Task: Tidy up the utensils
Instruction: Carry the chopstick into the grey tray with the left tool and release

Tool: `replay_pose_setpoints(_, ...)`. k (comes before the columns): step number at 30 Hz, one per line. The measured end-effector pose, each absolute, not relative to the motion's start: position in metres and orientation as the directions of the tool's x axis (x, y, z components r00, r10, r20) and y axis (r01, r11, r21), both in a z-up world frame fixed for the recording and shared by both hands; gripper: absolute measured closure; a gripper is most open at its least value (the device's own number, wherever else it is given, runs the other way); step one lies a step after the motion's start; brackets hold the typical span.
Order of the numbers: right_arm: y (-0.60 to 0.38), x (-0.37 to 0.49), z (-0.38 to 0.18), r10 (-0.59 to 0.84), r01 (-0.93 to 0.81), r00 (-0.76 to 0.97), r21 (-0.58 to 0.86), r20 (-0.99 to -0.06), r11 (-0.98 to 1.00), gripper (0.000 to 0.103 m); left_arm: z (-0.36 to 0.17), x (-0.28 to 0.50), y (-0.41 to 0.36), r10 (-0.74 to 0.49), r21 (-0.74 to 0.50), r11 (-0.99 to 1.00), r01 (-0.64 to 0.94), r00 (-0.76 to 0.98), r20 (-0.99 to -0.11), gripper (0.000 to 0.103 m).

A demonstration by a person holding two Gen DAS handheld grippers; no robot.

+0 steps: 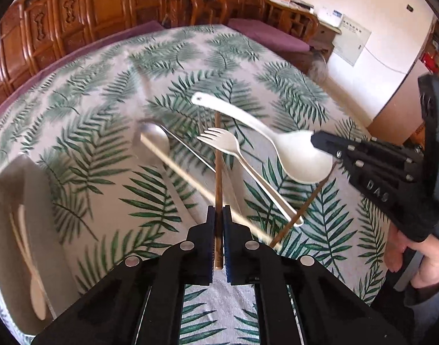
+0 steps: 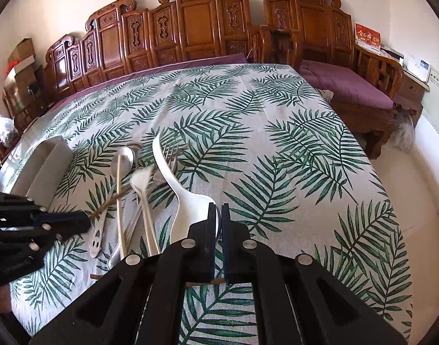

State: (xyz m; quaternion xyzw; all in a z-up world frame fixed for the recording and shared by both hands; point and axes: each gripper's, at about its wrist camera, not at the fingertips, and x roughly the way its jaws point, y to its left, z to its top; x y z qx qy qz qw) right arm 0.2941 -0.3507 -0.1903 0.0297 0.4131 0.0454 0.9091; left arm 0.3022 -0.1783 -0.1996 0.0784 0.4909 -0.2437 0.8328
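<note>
My left gripper [image 1: 218, 215] is shut on a brown chopstick [image 1: 218, 172] that points straight away between its pads. A white fork [image 1: 228, 143], a metal spoon [image 1: 154, 141], a pale chopstick [image 1: 185, 175] and a second brown chopstick [image 1: 305, 207] lie crossed on the leaf-print cloth around it. My right gripper [image 2: 218, 210] is shut on the bowl of a white spoon [image 2: 187, 201], whose handle arches away over the pile. In the left wrist view this spoon [image 1: 291, 158] sits at the right gripper [image 1: 320, 141]. The right wrist view shows the left gripper [image 2: 84, 218] on its chopstick [image 2: 110, 201].
A pale tray [image 1: 6, 201] at the table's left holds a white utensil [image 1: 35, 287]; the same tray [image 2: 47, 166] shows in the right wrist view. A metal fork [image 2: 170, 152] lies in the pile. Carved wooden benches [image 2: 196, 23] with purple cushions line the far edge. A hand [image 1: 406, 256] grips the right tool.
</note>
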Motion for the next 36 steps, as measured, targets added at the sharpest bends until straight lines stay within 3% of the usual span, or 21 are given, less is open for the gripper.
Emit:
replay_pose_setpoints(16,-0.340,0.290,-0.180,0.113,-0.069,0.677,0.090,-0.727,0.994,0.099,-0.170,0.311,-0.129,-0.258,-0.060,0.925,0.376,0.503,-0.825,0.099)
replay_pose_setpoints(36,-0.270,0.260,-0.153,0.198,-0.204,0.692,0.076,-0.694,0.976,0.099,-0.145,0.262,-0.023,-0.194,-0.054,0.965,0.255,0.565,-0.802,0.099)
